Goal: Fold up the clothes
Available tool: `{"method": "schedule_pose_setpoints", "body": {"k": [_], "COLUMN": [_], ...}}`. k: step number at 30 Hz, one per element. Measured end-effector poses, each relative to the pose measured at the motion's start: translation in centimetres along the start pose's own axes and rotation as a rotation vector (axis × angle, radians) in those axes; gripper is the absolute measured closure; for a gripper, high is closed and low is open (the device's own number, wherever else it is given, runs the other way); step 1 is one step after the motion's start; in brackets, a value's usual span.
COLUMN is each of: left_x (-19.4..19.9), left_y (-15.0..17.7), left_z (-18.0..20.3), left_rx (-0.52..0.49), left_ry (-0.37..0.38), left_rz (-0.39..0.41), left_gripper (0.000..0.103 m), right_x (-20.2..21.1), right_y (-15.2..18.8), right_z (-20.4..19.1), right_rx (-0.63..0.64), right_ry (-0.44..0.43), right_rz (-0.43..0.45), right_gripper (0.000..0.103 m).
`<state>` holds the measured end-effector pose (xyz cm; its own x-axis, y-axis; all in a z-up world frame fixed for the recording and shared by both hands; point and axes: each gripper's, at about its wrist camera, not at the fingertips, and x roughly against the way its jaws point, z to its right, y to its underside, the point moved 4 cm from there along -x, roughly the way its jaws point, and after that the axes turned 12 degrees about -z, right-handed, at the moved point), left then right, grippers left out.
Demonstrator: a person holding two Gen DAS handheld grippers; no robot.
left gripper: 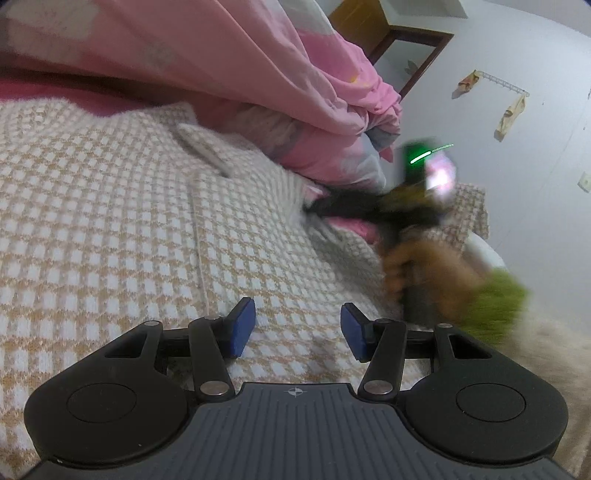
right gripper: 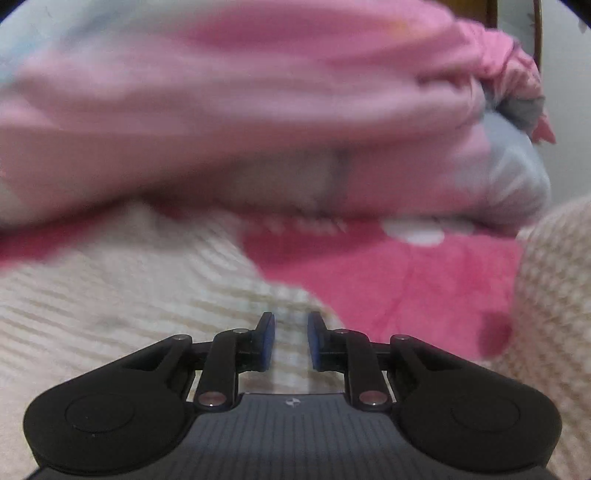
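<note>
A tan-and-white checked knit garment (left gripper: 110, 221) lies spread over the bed and fills most of the left wrist view. My left gripper (left gripper: 297, 328) hovers just above it, jaws open, with nothing between the blue pads. My right gripper (left gripper: 314, 206), blurred, reaches the garment's far ribbed edge, held by a hand (left gripper: 402, 269) in a green sleeve. In the right wrist view my right gripper (right gripper: 291, 339) has its pads close together with the cream knit (right gripper: 110, 277) filling the narrow gap. That view is blurred.
A bunched pink duvet (left gripper: 221, 74) lies just behind the garment, also large in the right wrist view (right gripper: 258, 92). A dark pink sheet (right gripper: 406, 288) shows beside the garment's edge. A wooden piece of furniture (left gripper: 388, 29) and a white wall stand beyond the bed.
</note>
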<state>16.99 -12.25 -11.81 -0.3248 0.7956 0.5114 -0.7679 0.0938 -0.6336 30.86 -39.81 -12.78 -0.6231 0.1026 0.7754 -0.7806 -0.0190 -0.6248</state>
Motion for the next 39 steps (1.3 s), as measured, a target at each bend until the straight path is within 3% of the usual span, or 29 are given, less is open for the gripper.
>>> {"method": "schedule_pose_setpoints", "body": {"k": [2, 5, 8, 10, 12, 14, 19, 24, 30, 36, 39], "left_x": [0.0, 0.0, 0.0, -0.1, 0.0, 0.0, 0.0, 0.0, 0.1, 0.1, 0.1], "left_y": [0.0, -0.1, -0.1, -0.1, -0.1, 0.0, 0.0, 0.1, 0.1, 0.2, 0.1], "left_z": [0.0, -0.1, -0.1, -0.2, -0.1, -0.3, -0.4, -0.4, -0.6, -0.5, -0.4], "left_rx": [0.002, 0.003, 0.002, 0.004, 0.006, 0.013, 0.016, 0.012, 0.022, 0.022, 0.022], "left_ry": [0.002, 0.003, 0.0, 0.003, 0.005, 0.011, 0.014, 0.009, 0.02, 0.019, 0.019], "left_rz": [0.001, 0.002, 0.003, 0.004, 0.006, 0.009, 0.011, 0.012, 0.014, 0.015, 0.015], "left_gripper": [0.05, 0.05, 0.05, 0.05, 0.05, 0.05, 0.05, 0.05, 0.049, 0.049, 0.049], "right_x": [-1.8, 0.8, 3.0, 2.3, -0.8, -3.8, -1.0, 3.5, -0.9, 7.3, 9.2], "right_y": [0.5, -0.2, -1.3, -2.5, -3.2, -3.1, -3.7, -1.9, 1.5, 2.0, 3.8], "right_z": [0.6, -0.2, -1.2, -2.3, -2.8, -2.8, -1.4, 1.6, 3.7, 3.6, 3.8], "right_rx": [-0.015, -0.008, 0.001, 0.027, 0.02, -0.011, -0.062, -0.122, -0.154, -0.122, -0.084], "right_ry": [0.006, 0.029, -0.052, -0.095, -0.101, -0.109, -0.104, -0.058, -0.016, -0.007, 0.022], "right_rz": [-0.018, -0.006, 0.046, 0.062, 0.019, 0.003, 0.04, 0.022, -0.048, 0.037, 0.028], "right_gripper": [0.088, 0.087, 0.087, 0.087, 0.087, 0.078, 0.076, 0.076, 0.075, 0.075, 0.076]}}
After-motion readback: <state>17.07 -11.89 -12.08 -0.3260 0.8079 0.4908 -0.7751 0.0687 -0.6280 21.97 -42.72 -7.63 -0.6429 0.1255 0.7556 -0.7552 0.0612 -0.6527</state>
